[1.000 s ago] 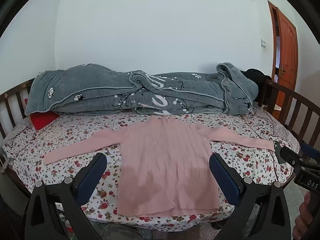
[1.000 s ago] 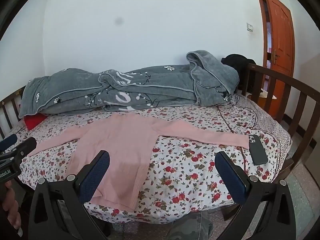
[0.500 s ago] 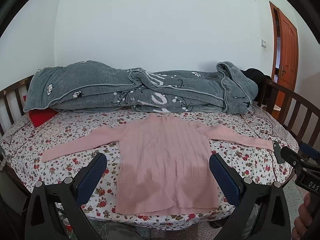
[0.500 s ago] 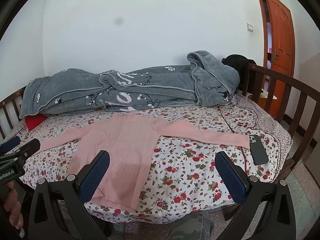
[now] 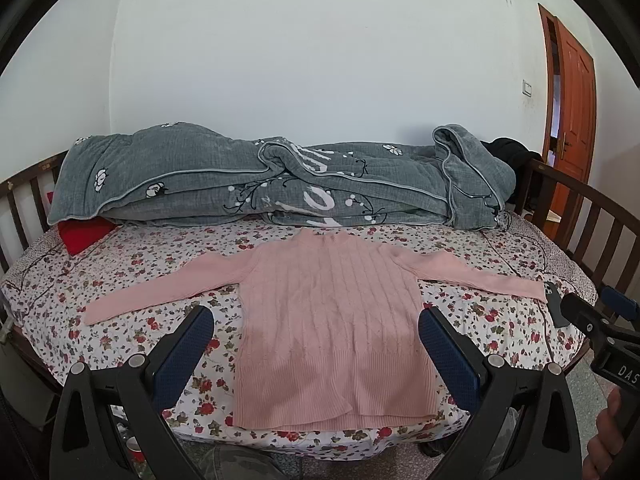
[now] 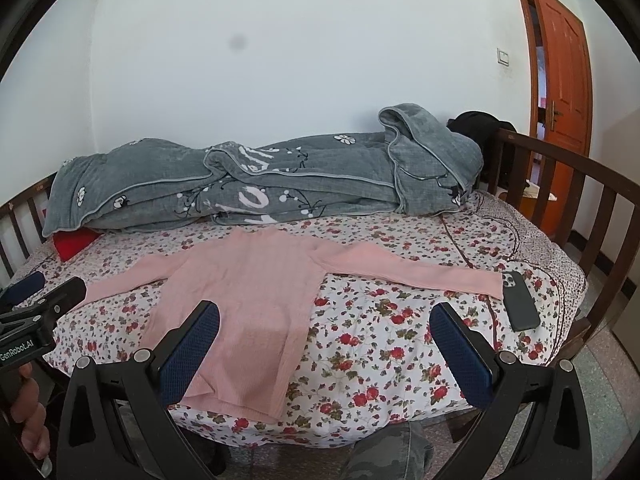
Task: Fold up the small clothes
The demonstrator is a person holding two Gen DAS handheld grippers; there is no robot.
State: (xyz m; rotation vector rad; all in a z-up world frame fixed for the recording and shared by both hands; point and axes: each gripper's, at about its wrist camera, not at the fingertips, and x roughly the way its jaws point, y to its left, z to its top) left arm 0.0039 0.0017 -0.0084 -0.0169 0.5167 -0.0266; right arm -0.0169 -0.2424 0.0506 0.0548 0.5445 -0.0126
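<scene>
My fingers are spread wide on both sides and grip nothing. The left gripper [image 5: 316,336] hangs off the near edge of the bed [image 5: 60,308], its blue pads framing the lower body of the sweater [image 5: 332,332] without touching it. The right gripper [image 6: 324,334] sits further right along the same edge, its left pad over the sweater's hem side and its right pad over bare floral sheet.

The sweater, pink and ribbed, lies flat and face up across the middle of the bed, fully unfolded. Its collar points to the far side, its hem lies near the near edge, and both sleeves stretch straight out to either side. The cuff of one sleeve ends just beside a dark phone [image 6: 519,306] lying on the sheet near the bed's right edge.

Behind the sweater a grey quilt [image 5: 280,184] is bundled along the wall. A red cushion [image 5: 82,234] peeks from under its left end. Wooden rails [image 6: 560,192] run round the bed, and an orange door [image 6: 564,80] stands at the far right.
</scene>
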